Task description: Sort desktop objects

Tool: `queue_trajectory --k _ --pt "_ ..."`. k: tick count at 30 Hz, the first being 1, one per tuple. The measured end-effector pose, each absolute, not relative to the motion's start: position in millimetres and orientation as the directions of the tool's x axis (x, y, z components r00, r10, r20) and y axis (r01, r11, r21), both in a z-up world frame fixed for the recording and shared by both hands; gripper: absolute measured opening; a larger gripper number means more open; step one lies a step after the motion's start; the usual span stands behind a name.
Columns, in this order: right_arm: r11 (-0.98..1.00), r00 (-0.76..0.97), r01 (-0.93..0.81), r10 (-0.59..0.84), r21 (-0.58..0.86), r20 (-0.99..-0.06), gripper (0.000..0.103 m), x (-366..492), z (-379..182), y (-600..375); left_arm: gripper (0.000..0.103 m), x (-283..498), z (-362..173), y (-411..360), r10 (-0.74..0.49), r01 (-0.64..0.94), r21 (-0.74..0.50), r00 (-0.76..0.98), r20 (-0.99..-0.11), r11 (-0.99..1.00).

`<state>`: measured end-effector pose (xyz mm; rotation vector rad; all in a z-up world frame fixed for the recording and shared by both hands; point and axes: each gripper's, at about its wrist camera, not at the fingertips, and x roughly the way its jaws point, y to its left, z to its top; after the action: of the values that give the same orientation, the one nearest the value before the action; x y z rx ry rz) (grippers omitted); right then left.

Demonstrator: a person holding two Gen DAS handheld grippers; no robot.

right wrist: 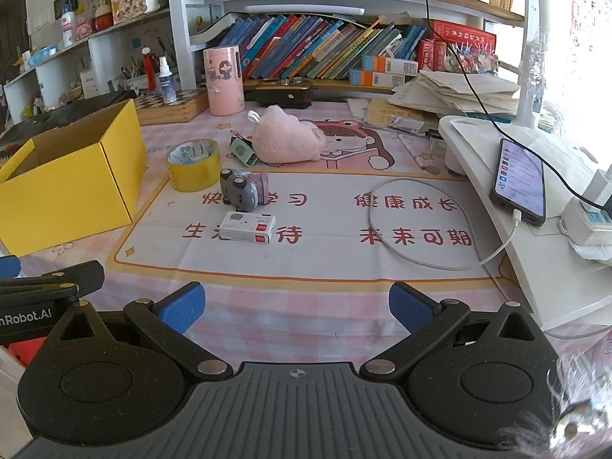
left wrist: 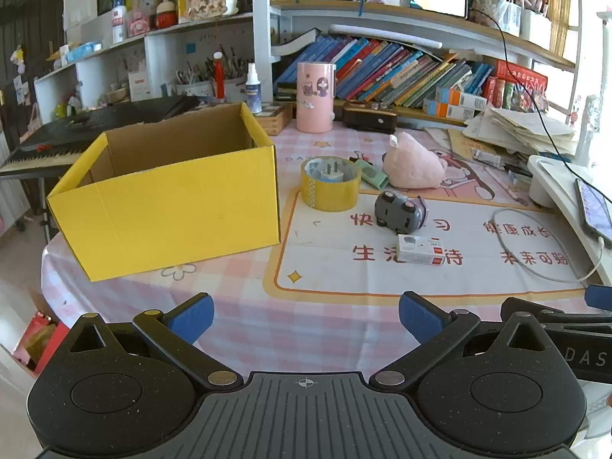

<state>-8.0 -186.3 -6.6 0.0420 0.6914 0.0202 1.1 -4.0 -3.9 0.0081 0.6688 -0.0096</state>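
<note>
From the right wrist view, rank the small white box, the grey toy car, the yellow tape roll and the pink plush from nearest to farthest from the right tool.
1. Small white box, on the mat, ahead and slightly left of the right tool.
2. Grey toy car, just behind the box.
3. Yellow tape roll, further left, beside the yellow box.
4. Pink plush, farthest back.

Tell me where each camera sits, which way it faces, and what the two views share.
Left wrist: on the left gripper, low over the desk's near edge, facing the yellow box; its open fingers show, plus the right gripper's edge.
Right wrist: on the right gripper, facing the toy car and phone; open fingers show.
Shared: box, tape roll, car, pink plush.
</note>
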Motion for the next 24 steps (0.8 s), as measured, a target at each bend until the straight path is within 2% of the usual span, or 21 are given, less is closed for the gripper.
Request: queue_trajectory --k 24 --pt "0.999 0.773 -0.005 0.037 0.053 -0.633 0.103 -11.1 -6.7 -189.5 0.103 -2.8 1.9 -6.8 0.003 0.024 0.037 0.797 -0.604 0.999"
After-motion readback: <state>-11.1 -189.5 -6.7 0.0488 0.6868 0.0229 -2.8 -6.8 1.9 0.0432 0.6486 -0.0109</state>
